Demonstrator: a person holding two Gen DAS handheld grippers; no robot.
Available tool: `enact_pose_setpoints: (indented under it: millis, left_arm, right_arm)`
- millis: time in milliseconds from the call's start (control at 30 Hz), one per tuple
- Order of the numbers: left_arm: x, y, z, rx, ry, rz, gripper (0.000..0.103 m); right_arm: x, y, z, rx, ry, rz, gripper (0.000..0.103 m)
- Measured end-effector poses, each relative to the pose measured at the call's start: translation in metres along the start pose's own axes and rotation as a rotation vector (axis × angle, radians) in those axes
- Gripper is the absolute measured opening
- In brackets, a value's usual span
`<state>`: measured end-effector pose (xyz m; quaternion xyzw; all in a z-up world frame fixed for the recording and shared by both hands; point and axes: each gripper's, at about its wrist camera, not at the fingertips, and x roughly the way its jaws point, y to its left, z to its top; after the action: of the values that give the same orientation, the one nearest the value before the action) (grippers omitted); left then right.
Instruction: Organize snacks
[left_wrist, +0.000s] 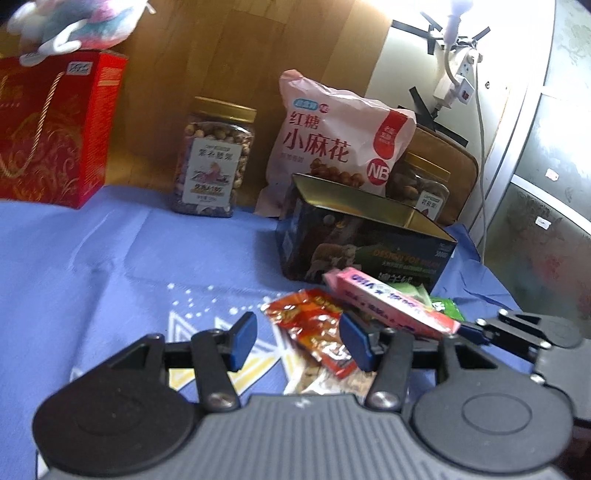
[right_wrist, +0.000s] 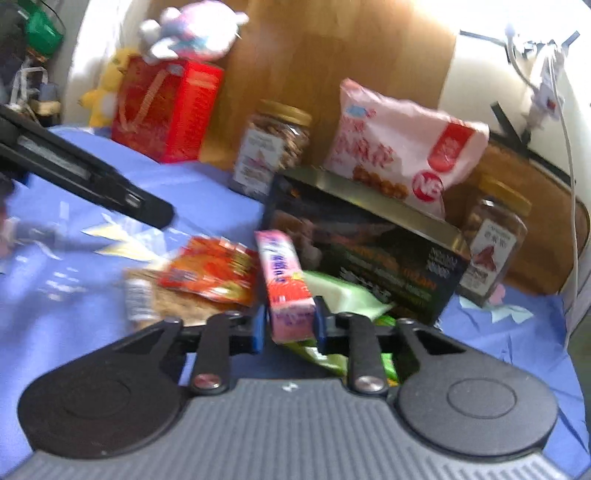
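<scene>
1. Blue cloth-covered surface (left_wrist: 129, 258): carrying a loose heap of snacks in front of an open dark tin box (left_wrist: 362, 243); behind the tin, a pink bag of twisted dough snacks (left_wrist: 332, 136) and two nut jars, all well apart from the heap.
2. Step in hand, by judgement: picking loose snacks off the heap for the tin; tin interior hidden from both views, so progress not tellable.
3. Right gripper (right_wrist: 288, 326): jaws clamped on the near end of the pink snack box (right_wrist: 284, 284), pads pressing both sides, far end pointing toward the tin.
4. Pink snack box: lying over a green packet (right_wrist: 343, 295), just in front of the tin wall, touching the red-orange packet (right_wrist: 218, 269) on its left.
5. Left gripper (left_wrist: 297, 341): jaws apart, pressing on nothing, with the red-orange packet (left_wrist: 314, 325) lying between and below the pads; contact not tellable.
6. Next move, by judgement: lifting the pink box clear of the green packet and over the tin rim; left jaws needing to drop and close on the crinkly packet without dragging the clear wafer pack (right_wrist: 162, 299) beneath.
</scene>
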<state>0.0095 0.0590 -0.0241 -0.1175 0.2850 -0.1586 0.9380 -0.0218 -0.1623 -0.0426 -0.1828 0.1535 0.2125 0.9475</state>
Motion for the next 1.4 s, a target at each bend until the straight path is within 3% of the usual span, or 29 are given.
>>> enact_pose_setpoints:
  millis: [300, 400, 500, 600, 667, 800, 900, 1100, 1400]
  left_arm:
    - [-0.027, 0.021, -0.008, -0.065, -0.003, -0.042, 0.055]
    - [-0.032, 0.022, -0.009, -0.078, 0.005, -0.066, 0.056]
    - [-0.037, 0.021, -0.011, -0.088, 0.016, -0.093, 0.056]
    - [-0.043, 0.019, -0.015, -0.093, 0.027, -0.114, 0.063]
    - [-0.046, 0.019, -0.019, -0.094, 0.033, -0.120, 0.067]
    - [-0.051, 0.021, -0.026, -0.096, 0.046, -0.114, 0.069]
    - [-0.053, 0.023, -0.024, -0.092, 0.041, -0.101, 0.072]
    - [-0.050, 0.022, -0.017, -0.095, 0.029, -0.102, 0.073]
    - [-0.051, 0.024, -0.018, -0.094, 0.023, -0.097, 0.075]
  right_arm:
    - [-0.035, 0.048, -0.002, 0.001, -0.012, 0.230, 0.026]
    - [-0.039, 0.063, -0.006, -0.015, -0.016, 0.260, 0.026]
    - [-0.037, 0.066, -0.008, 0.006, 0.002, 0.260, 0.029]
    - [-0.035, 0.062, -0.009, 0.031, 0.014, 0.251, 0.040]
    - [-0.036, 0.061, -0.011, 0.043, 0.020, 0.254, 0.042]
    - [-0.036, 0.061, -0.017, 0.066, 0.032, 0.255, 0.044]
    - [-0.039, 0.056, -0.018, 0.069, 0.022, 0.216, 0.053]
    - [-0.046, 0.031, -0.022, 0.153, 0.006, 0.113, 0.054]
    - [-0.050, 0.034, -0.027, 0.162, 0.013, 0.140, 0.055]
